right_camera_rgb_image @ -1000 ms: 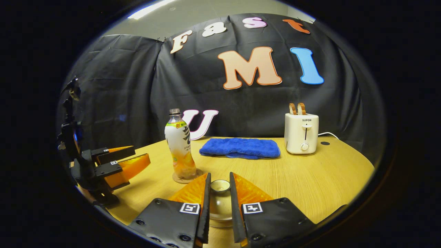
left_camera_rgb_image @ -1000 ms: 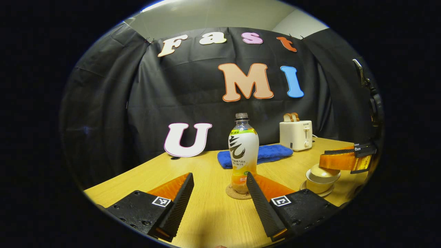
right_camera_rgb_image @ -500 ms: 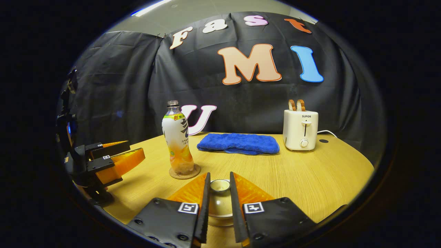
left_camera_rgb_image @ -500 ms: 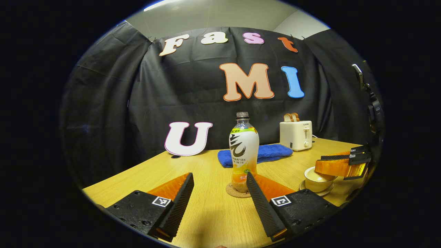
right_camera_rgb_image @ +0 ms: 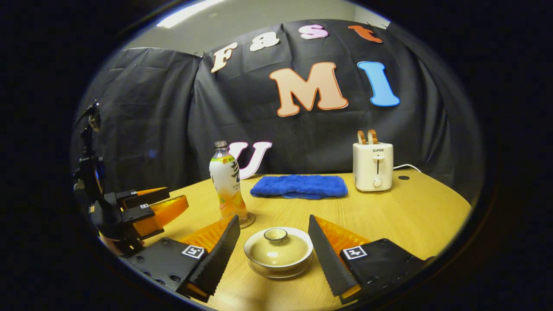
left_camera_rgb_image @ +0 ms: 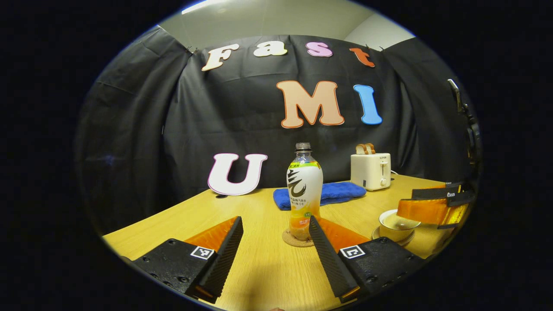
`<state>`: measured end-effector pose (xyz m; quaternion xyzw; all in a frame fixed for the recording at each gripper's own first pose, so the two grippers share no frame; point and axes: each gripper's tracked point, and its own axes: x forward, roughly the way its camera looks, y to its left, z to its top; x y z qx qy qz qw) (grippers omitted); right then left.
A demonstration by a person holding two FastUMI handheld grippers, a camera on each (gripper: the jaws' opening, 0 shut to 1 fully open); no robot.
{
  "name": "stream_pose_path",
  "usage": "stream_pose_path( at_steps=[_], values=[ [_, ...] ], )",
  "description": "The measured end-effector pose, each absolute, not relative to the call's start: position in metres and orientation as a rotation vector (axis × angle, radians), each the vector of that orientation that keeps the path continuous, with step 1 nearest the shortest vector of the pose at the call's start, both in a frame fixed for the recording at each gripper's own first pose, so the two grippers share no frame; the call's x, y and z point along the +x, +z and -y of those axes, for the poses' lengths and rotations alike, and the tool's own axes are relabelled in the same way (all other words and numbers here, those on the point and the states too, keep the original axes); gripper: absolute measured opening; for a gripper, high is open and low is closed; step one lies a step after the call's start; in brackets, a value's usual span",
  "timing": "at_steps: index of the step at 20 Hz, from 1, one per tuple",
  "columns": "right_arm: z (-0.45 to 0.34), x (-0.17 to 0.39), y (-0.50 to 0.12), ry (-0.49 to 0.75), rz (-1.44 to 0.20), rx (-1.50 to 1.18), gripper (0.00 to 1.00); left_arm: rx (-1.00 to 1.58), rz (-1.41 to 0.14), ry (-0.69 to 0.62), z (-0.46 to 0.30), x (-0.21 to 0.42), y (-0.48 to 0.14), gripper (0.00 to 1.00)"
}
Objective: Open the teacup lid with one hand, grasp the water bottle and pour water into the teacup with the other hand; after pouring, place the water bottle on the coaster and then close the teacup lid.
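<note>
Right gripper (right_camera_rgb_image: pixel 274 248): jaws spread, you are flanking the lidded teacup (right_camera_rgb_image: pixel 278 252) between them.
Left gripper (left_camera_rgb_image: pixel 276 246): jaws spread, water bottle (left_camera_rgb_image: pixel 304 190) on coaster (left_camera_rgb_image: pixel 297 239) just ahead.
Tip: pinch the lid's knob (right_camera_rgb_image: pixel 275 234) squarely.

Both cams low over table (left_camera_rgb_image: pixel 259 276), sharing bottle (right_camera_rgb_image: pixel 227 183).

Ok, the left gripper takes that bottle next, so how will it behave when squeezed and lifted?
The water bottle, tall and narrow on a small coaster, could tip from a sideways nudge. Its glossy plastic body looks thin, so it may flex or slip when squeezed. It seems uncapped, so tilting risks spilling.
</note>
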<state>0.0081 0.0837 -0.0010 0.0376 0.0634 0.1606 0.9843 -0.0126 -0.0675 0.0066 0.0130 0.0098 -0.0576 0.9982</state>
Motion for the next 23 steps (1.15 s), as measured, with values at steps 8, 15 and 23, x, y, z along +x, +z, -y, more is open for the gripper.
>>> stream_pose_path(
  at_steps=[8, 15, 23],
  values=[
    [-0.029, -0.017, -0.004, 0.213, -0.084, 0.112, 0.95, 0.006, -0.018, -0.129, 0.070, -0.033, 0.004, 0.89],
    [-0.011, -0.031, -0.011, 0.154, -0.074, 0.084, 0.96, 0.009, 0.011, -0.149, 0.076, -0.046, 0.006, 0.89],
    [-0.014, -0.040, -0.002, 0.097, 0.001, 0.002, 0.95, -0.001, -0.011, -0.121, 0.070, -0.043, 0.003, 0.89]
  ],
)
